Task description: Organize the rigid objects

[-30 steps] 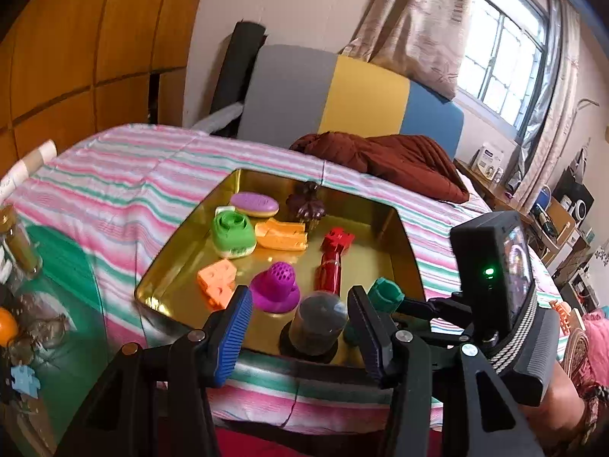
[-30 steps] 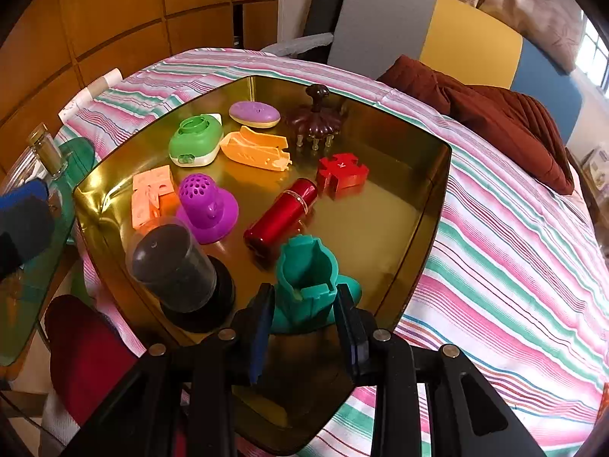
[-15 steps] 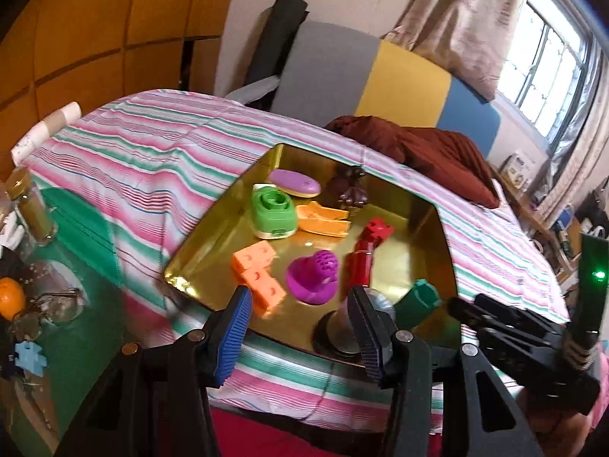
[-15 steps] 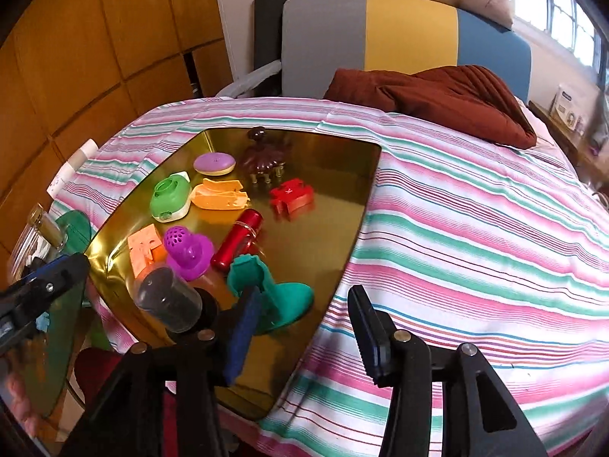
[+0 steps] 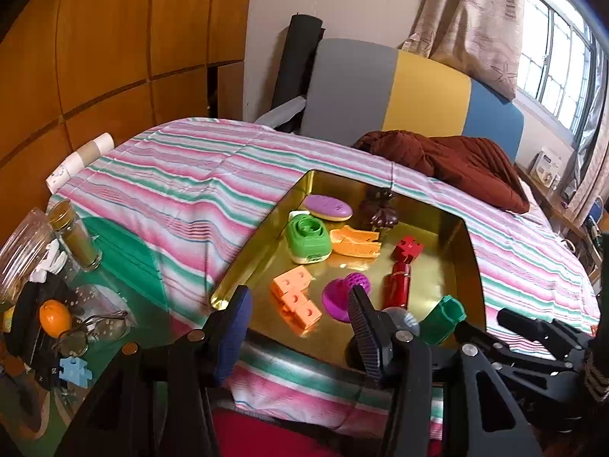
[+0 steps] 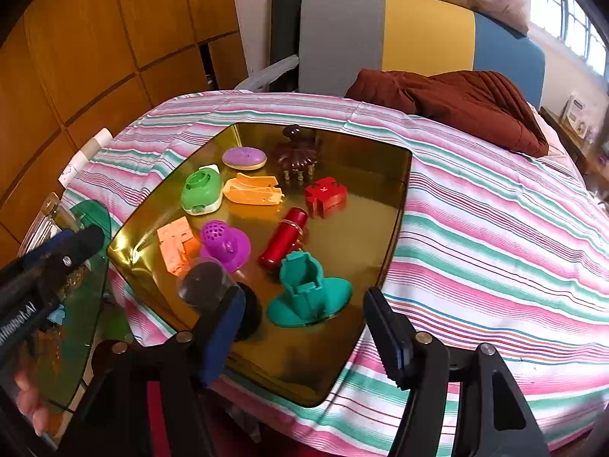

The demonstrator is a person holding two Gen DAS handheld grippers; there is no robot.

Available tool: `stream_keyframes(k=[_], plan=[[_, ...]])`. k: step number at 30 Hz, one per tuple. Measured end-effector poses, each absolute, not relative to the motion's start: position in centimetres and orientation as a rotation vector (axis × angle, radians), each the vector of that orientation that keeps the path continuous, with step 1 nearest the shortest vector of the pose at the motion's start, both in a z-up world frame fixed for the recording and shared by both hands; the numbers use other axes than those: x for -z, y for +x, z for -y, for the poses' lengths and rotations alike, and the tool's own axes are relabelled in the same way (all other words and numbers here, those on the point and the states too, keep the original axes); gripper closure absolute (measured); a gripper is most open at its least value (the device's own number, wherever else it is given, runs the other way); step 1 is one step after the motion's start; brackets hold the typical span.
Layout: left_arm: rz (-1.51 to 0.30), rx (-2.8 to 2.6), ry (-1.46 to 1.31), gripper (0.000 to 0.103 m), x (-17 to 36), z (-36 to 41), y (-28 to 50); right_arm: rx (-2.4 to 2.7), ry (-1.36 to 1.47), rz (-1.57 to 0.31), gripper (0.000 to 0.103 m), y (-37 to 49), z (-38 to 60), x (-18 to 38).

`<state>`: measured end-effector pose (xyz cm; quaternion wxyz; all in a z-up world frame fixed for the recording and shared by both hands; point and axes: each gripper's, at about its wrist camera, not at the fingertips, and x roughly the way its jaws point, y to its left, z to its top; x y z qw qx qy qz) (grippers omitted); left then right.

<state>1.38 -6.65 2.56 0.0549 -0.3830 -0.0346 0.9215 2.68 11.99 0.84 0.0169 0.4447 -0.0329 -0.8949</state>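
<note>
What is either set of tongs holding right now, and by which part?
Nothing. The left tongs and right tongs are both open and empty; the teal holder stands free in the gold tray.

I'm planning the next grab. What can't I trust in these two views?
- Grey cup: left view, mostly behind the left tongs; its black base is partly hidden in the right view.
- Teal piece: left view, base blocked by the tongs.
- Brown claw piece: dark, details unclear.
- Tray: near rim behind the right tongs.

Brown blanket [image 6: 456, 103], striped bedspread [image 6: 495, 228], perhaps eyeglasses [image 5: 91, 329]
</note>
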Motion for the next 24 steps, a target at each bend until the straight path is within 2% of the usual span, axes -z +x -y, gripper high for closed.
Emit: stream_keyframes(k=[7,12,19,24], plan=[[0.016,-2.795,-1.269,0.05,-1.6,6.7,1.5,2.804,1.41,0.111,0.024,2.2,-11.0,-1.1],[0.08,-2.733,-1.369,0.052,-0.8,7.1,1.1,2.82,1.436,0.099,0.019,1.8,-10.3,-1.2],[0.087,-2.764,-1.378,0.054,-1.0,7.3,1.1,2.869,1.447,0.137,0.017,1.2,-10.0,-1.7],[-0.028,-2.775,-1.337,0.054,-1.8,6.3,1.6,2.898,1.433,0.167,0.016,1.1,-9.7,-2.1]])
